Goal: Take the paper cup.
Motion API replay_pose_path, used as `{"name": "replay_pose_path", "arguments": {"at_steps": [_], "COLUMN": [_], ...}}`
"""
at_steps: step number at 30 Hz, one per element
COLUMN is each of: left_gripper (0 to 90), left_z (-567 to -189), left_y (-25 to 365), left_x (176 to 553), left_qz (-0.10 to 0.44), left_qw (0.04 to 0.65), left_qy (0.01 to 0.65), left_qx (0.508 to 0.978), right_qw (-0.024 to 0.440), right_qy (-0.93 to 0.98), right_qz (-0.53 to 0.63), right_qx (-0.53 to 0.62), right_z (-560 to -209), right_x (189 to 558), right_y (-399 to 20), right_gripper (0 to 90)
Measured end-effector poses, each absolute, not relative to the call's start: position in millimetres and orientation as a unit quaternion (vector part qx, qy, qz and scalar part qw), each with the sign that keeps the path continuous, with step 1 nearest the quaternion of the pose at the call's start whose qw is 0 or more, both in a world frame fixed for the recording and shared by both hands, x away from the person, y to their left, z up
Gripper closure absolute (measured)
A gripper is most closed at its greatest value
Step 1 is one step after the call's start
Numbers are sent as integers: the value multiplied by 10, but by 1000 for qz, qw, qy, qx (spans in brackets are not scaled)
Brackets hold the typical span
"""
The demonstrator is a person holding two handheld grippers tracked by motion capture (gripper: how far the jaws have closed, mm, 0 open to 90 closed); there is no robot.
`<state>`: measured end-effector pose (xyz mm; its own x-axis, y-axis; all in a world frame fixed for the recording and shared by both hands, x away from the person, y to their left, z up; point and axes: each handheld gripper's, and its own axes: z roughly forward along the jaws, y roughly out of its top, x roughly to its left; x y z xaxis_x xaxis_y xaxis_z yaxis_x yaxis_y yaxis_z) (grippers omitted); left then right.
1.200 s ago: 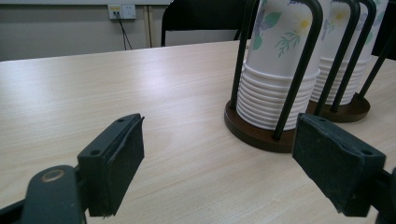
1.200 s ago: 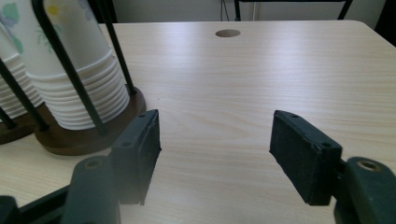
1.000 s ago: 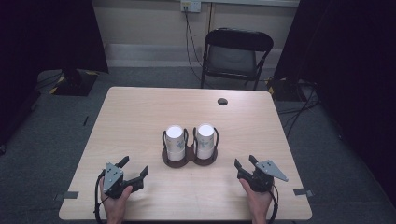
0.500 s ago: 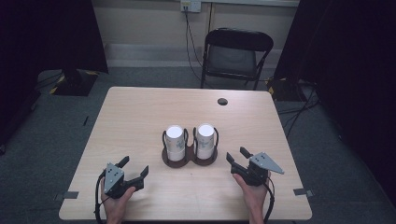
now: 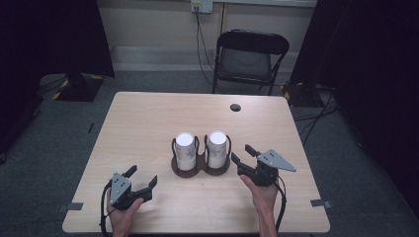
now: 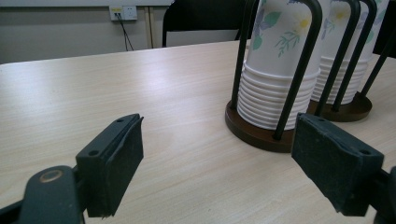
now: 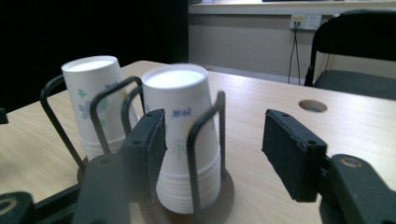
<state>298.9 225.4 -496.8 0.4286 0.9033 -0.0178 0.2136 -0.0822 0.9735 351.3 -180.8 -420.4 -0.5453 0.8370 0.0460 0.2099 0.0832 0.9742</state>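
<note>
Centrally on the table (image 5: 138, 118), the cup holder (image 5: 200, 167) has bare wood all round. Right gripper (image 5: 245, 158), jaws narrowed and holding nothing, hovers just beside it; left gripper (image 5: 143, 178) gapes wide near the front edge.

The left claw (image 6: 217, 163) rises from the bottom edge with its two black jaws standing wide apart, nothing between them but bare wood. It sits low over the pale tabletop (image 6: 140, 88). Beyond the right jaw stands a dark brown round base (image 6: 254, 133) with black wire hoops, holding a stack of upside-down paper cups (image 6: 280, 79) printed with flowers and green leaves. Just behind it, at the right edge, a second stack of cups (image 6: 343, 56) stands in its own hoops on a joined base. Past the tabletop's far edge are a wall socket (image 6: 120, 12) with a hanging cable and a dark chair (image 6: 201, 21).
</note>
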Motion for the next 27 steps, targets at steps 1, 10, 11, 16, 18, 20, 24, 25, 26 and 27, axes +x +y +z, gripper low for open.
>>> {"name": "replay_pose_path", "arguments": {"at_steps": [1, 10, 11, 16, 18, 20, 24, 25, 26, 27], "left_gripper": [167, 172, 190, 189, 189, 188, 188, 188, 188, 188], "left_z": [-4968, -4968, -4967, -4968, -4968, -4968, -4968, -4968, -4968, -4968], "left_y": [2254, 2255, 2256, 2257, 2257, 2257, 2257, 2258, 2258, 2258], "left_x": [2989, 2988, 2988, 2988, 2988, 2986, 2986, 2986, 2986, 2986], "left_qz": [326, 327, 327, 327, 327, 327, 327, 327, 327, 327], "left_qw": [529, 528, 528, 528, 528, 529, 529, 529, 529, 529], "left_qy": [423, 424, 423, 424, 425, 425, 425, 425, 425, 425], "left_qx": [659, 660, 660, 659, 659, 658, 658, 658, 658, 658], "right_qw": [281, 275, 270, 265, 267, 264, 265, 264, 263, 264], "right_qy": [680, 694, 698, 702, 704, 706, 710, 712, 713, 713], "right_qz": [557, 557, 557, 560, 559, 560, 558, 556, 555, 554], "right_qx": [385, 365, 360, 350, 347, 343, 339, 338, 338, 338], "right_z": [-4204, -4077, -4061, -4012, -3992, -3976, -3959, -3957, -3958, -3962], "right_x": [3513, 3633, 3668, 3733, 3758, 3790, 3849, 3866, 3880, 3895], "right_y": [-1808, -1650, -1619, -1542, -1510, -1483, -1423, -1411, -1398, -1388], "right_gripper": [392, 396, 392, 377, 365, 352, 323, 320, 315, 306]}}
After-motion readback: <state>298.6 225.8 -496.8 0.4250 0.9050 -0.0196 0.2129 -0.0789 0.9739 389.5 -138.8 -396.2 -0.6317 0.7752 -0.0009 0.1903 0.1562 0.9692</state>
